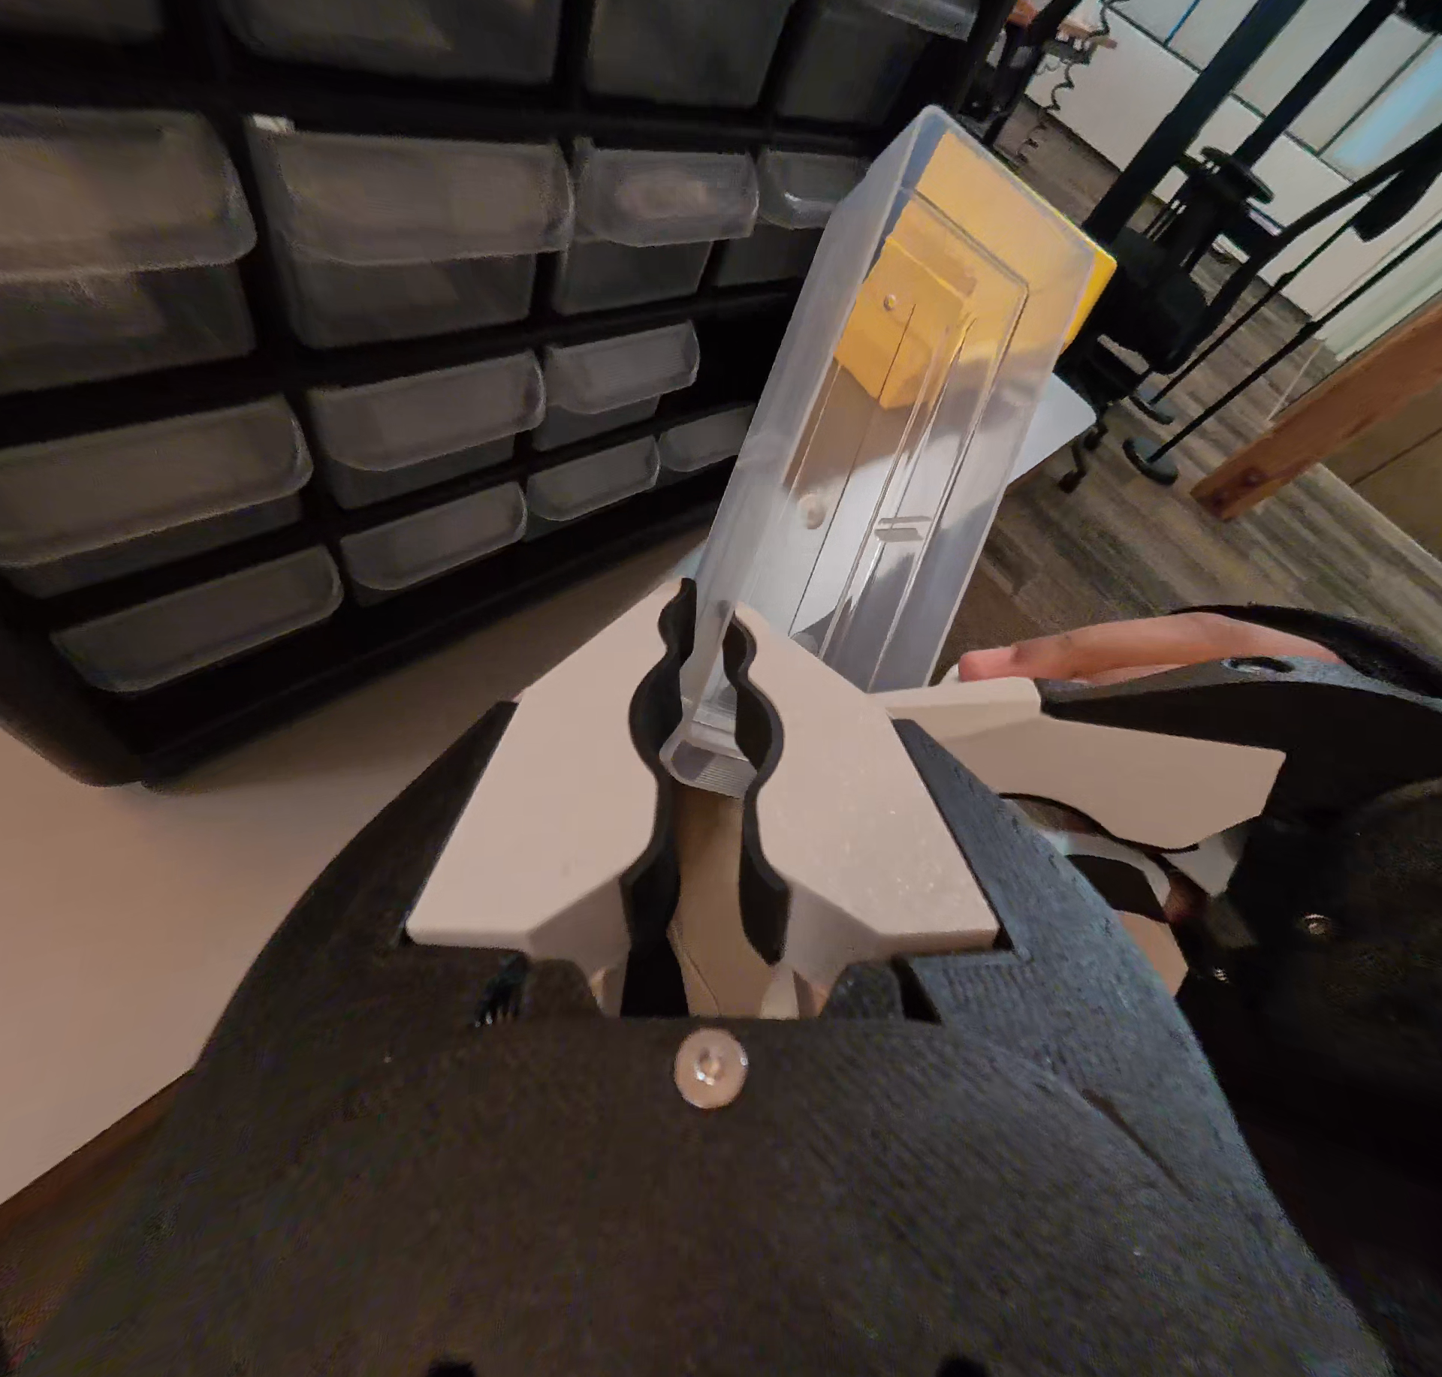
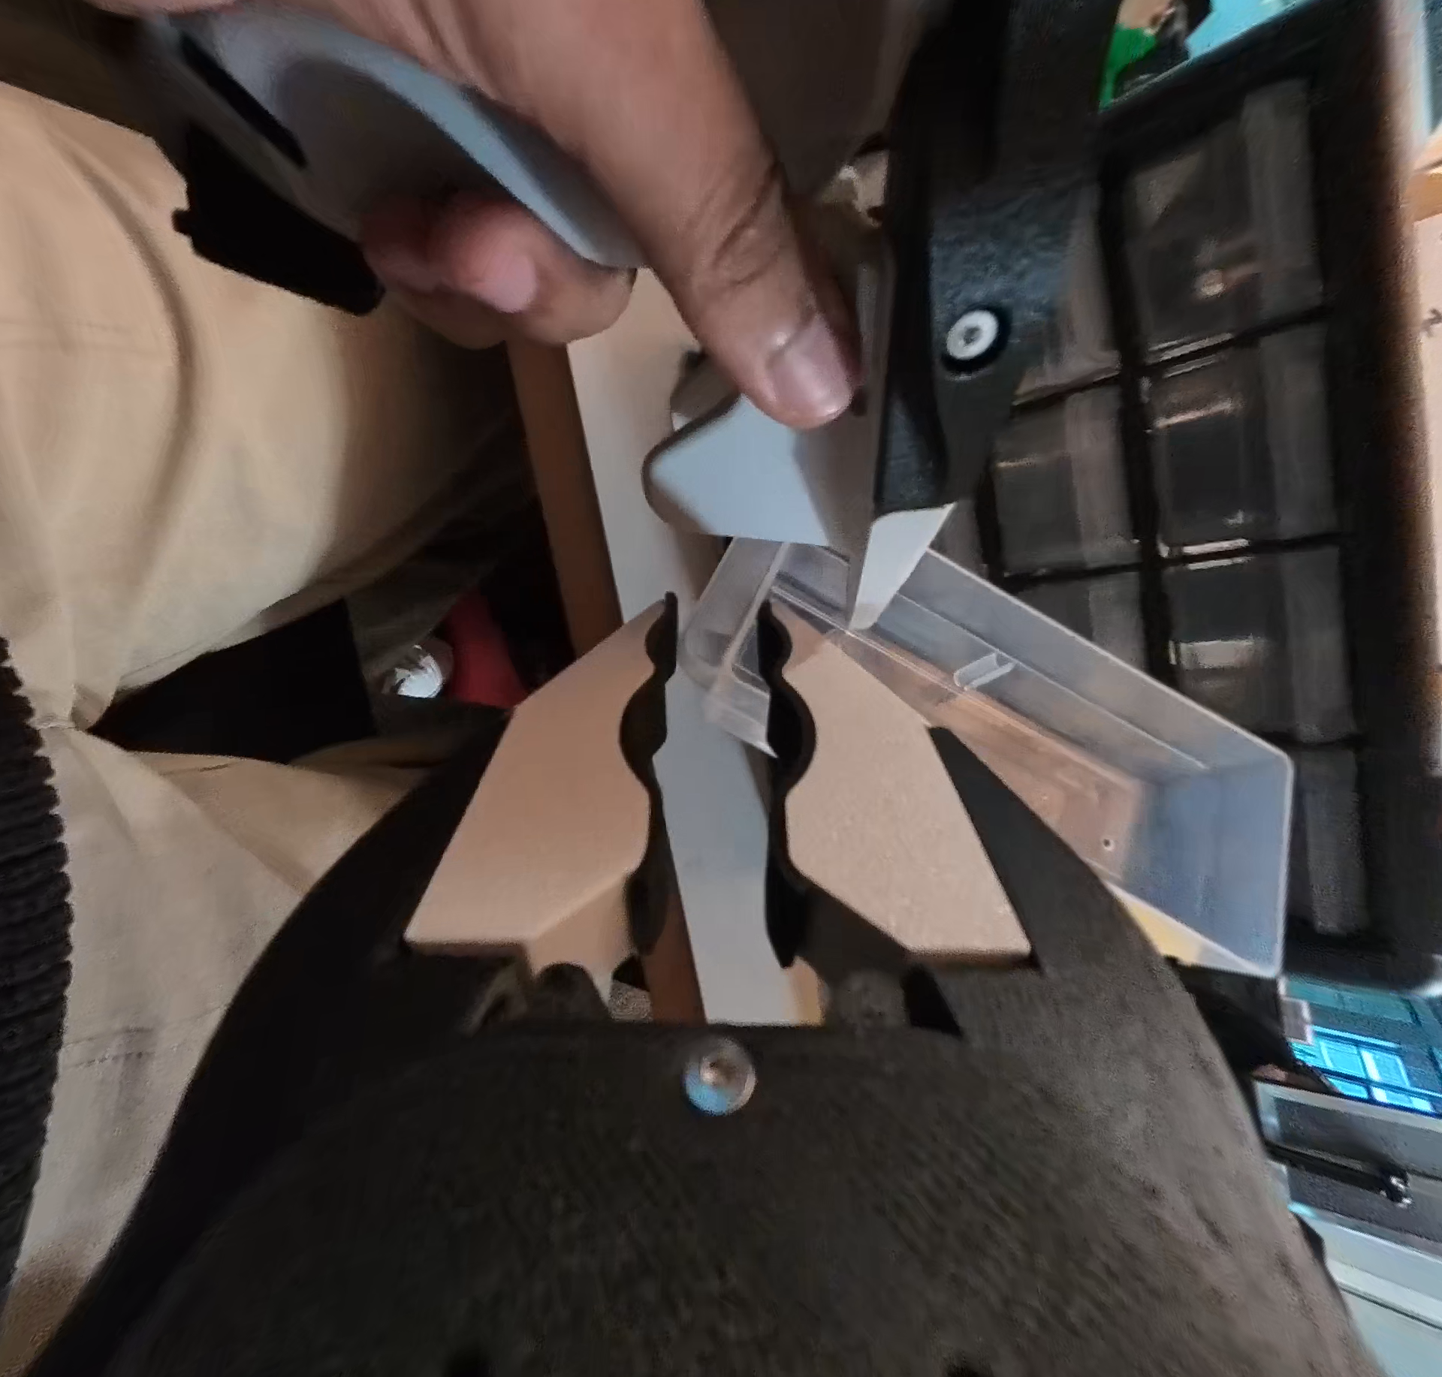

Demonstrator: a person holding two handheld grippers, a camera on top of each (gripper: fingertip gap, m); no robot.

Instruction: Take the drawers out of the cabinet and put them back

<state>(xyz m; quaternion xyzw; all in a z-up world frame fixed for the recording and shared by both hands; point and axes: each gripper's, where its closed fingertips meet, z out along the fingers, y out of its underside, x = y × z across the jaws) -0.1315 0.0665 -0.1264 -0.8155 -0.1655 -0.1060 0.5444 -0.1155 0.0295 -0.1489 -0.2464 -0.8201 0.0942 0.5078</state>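
A clear plastic drawer (image 1: 897, 403) is out of the black cabinet (image 1: 273, 384) and held in the air, tilted up and away. My left gripper (image 1: 710, 637) is shut on the drawer's front lip. My right gripper (image 2: 718, 622) has the same lip between its fingertips and looks shut on it. The drawer (image 2: 1092, 754) looks empty. The left gripper (image 2: 843, 559) comes in from above in the right wrist view, held by a hand (image 2: 624, 169). The right gripper (image 1: 1092, 723) shows at the right of the left wrist view. The cabinet (image 2: 1373, 481) holds several translucent drawers.
The cabinet stands on a white table (image 1: 156, 871). A yellow object (image 1: 1092, 279) shows behind the drawer. Black stand legs (image 1: 1155, 325) and a wooden table (image 1: 1326, 419) are at the right. Beige clothing (image 2: 195, 481) fills the left of the right wrist view.
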